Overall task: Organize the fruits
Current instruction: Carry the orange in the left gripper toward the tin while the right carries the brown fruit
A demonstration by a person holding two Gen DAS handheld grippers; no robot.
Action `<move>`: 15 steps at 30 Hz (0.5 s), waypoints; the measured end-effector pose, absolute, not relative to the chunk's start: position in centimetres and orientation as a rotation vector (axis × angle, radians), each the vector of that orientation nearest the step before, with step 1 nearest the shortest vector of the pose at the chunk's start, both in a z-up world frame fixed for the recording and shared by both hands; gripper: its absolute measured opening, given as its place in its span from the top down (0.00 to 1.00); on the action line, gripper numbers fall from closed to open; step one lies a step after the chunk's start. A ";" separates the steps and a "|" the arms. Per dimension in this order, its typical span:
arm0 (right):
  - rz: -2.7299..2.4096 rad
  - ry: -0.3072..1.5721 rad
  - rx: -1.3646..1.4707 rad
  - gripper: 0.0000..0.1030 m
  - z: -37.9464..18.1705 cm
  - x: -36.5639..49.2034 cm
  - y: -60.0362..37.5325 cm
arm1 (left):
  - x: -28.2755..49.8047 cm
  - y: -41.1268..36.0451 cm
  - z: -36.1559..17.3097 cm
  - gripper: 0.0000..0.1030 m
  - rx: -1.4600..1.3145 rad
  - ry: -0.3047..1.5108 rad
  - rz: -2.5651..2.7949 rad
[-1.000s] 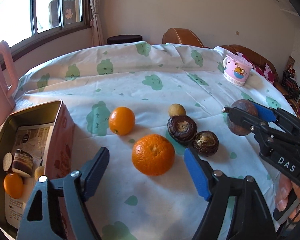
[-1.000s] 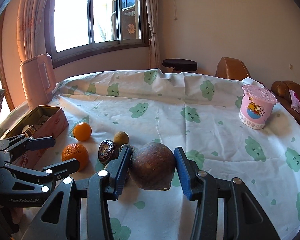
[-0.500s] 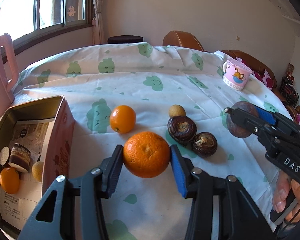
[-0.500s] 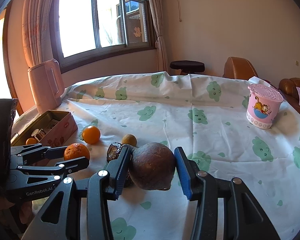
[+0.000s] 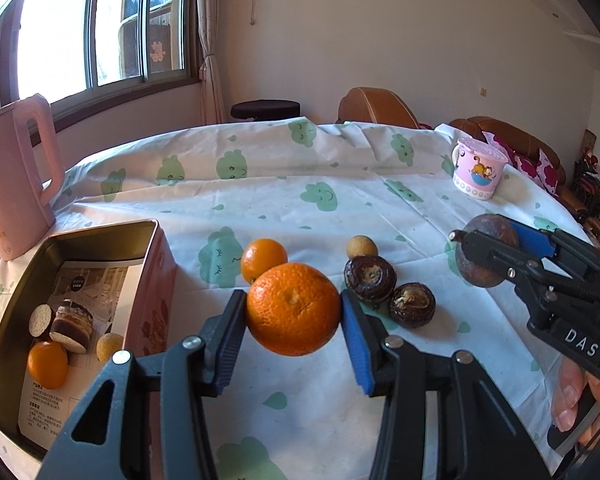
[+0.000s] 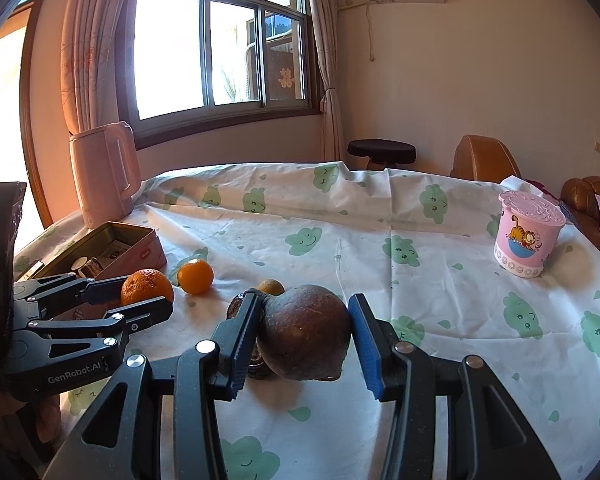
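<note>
Over the cloud-print tablecloth [image 5: 260,192], the left gripper [image 5: 294,322] pinches a large orange [image 5: 293,309], jaws part-closed; the right gripper [image 6: 304,334] likewise clamps a brown round fruit [image 6: 305,332].

A round table [image 5: 260,184] draped in a white cloth printed with green smiling clouds carries a pink kettle [image 5: 14,176] at its left edge, with an open tin box [image 5: 156,264] just in front of it. A small orange [image 5: 263,258], a small yellow-brown fruit [image 5: 362,246] and two dark, wrinkled fruits [image 5: 370,278] lie close together mid-table. A pink cartoon cup [image 5: 478,174] stands well apart, far right.
</note>
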State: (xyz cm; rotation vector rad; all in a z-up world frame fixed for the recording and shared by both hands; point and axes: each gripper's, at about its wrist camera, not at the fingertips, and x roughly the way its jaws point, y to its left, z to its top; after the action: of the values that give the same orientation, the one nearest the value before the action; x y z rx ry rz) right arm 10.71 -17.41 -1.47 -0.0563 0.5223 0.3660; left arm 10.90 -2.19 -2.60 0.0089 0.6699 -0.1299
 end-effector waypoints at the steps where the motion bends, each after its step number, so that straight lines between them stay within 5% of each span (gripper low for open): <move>1: 0.367 0.519 -0.058 0.54 -1.4 10.7 -17.4 | 10.8 -2.2 -2.5 0.53 0.010 0.665 -0.128; 15: 0.374 0.467 -0.069 0.54 -1.1 9.9 -17.3 | 9.8 -2.1 -1.9 0.53 0.013 0.606 -0.108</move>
State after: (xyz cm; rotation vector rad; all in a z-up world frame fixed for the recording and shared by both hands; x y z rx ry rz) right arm 9.87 -17.33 -1.06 -0.0689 0.4665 0.3741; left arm 9.84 -2.11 -1.93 0.0135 0.6065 -0.1083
